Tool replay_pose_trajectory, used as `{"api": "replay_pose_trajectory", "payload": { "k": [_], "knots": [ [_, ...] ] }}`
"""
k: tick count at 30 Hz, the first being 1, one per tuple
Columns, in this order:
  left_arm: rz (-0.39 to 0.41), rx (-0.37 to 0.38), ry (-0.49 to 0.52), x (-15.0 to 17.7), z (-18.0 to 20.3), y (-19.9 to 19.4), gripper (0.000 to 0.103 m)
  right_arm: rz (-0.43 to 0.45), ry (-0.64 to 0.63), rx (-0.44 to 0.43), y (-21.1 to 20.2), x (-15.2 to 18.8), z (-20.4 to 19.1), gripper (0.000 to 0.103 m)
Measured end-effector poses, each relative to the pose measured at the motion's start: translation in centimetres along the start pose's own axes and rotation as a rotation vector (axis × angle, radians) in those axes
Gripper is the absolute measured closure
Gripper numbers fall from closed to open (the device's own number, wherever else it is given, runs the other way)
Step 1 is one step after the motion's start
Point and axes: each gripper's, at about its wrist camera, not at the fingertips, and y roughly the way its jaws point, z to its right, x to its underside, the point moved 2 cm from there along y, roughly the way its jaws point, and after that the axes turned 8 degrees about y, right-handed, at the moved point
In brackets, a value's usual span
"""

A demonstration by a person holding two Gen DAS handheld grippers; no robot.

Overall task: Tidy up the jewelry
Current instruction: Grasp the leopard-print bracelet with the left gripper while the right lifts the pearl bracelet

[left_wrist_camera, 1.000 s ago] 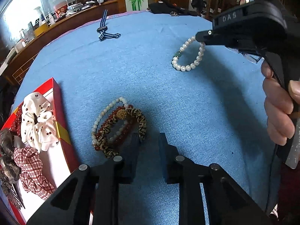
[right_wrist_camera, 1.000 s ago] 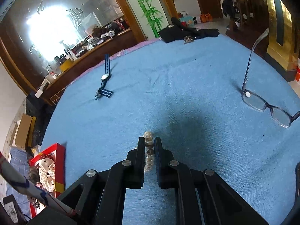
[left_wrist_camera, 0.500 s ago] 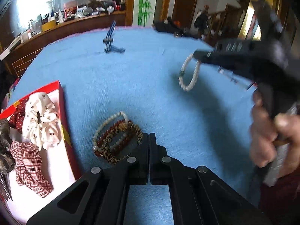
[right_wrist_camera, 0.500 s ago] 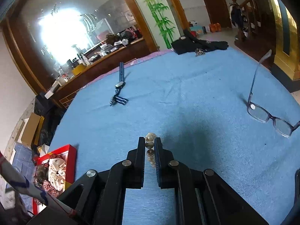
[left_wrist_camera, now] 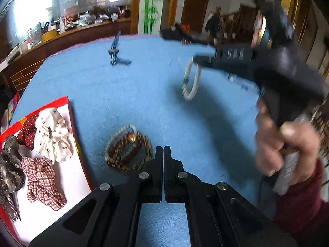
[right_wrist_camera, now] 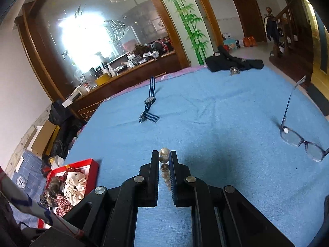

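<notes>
My right gripper (right_wrist_camera: 164, 157) is shut on a white pearl bracelet (right_wrist_camera: 164, 160). In the left wrist view the pearl bracelet (left_wrist_camera: 190, 81) hangs from the right gripper (left_wrist_camera: 198, 59), lifted above the blue cloth. My left gripper (left_wrist_camera: 163, 151) is shut and empty, just right of a pile of bracelets (left_wrist_camera: 128, 147) lying on the cloth: pearl, dark red and leopard-patterned ones. A red box (left_wrist_camera: 67, 107) with a white inside sits at the left; it also shows in the right wrist view (right_wrist_camera: 93, 161).
The red box holds hair scrunchies (left_wrist_camera: 52, 131) and a dark metallic piece (left_wrist_camera: 10, 162). A blue striped watch (right_wrist_camera: 149, 100) lies far across the cloth. Glasses (right_wrist_camera: 298, 138) lie at the right. A dark garment (right_wrist_camera: 230, 60) lies at the table's far edge.
My left gripper went from open to shut and drew back from the bracelet pile. My right gripper rose with the pearl bracelet, lifting it off the cloth.
</notes>
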Motion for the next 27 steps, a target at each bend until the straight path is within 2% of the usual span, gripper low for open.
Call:
{"api": "replay_pose_trajectory", "payload": {
  "k": [7, 9, 10, 11, 15, 16, 19, 27],
  "knots": [
    [-0.118, -0.068, 0.020, 0.2, -0.3, 4.1, 0.100, -0.012, 0.002, -0.005, 0.1, 0.0, 0.0, 0.093],
    [-0.129, -0.079, 0.028, 0.1, -0.3, 4.6, 0.084, -0.016, 0.006, -0.011, 0.2, 0.0, 0.0, 0.093],
    [-0.128, -0.092, 0.035, 0.1, -0.2, 4.7, 0.069, -0.017, 0.008, -0.012, 0.1, 0.0, 0.1, 0.093],
    [-0.123, -0.110, 0.044, 0.1, -0.1, 4.7, 0.063, -0.018, 0.011, -0.013, 0.1, 0.0, 0.1, 0.093],
    [-0.138, -0.120, 0.058, 0.1, 0.2, 5.3, 0.063, -0.018, 0.012, -0.013, 0.1, 0.0, 0.1, 0.093],
    [-0.139, -0.117, 0.059, 0.1, 0.2, 5.4, 0.066, -0.018, 0.013, -0.015, 0.1, 0.1, 0.2, 0.093],
    [-0.153, -0.106, 0.056, 0.1, 0.2, 5.9, 0.096, -0.016, 0.015, -0.015, 0.0, 0.1, 0.2, 0.093],
    [-0.150, -0.096, 0.036, -0.6, 0.2, 6.7, 0.095, -0.018, 0.017, -0.016, 0.1, 0.1, 0.2, 0.093]
  ]
}}
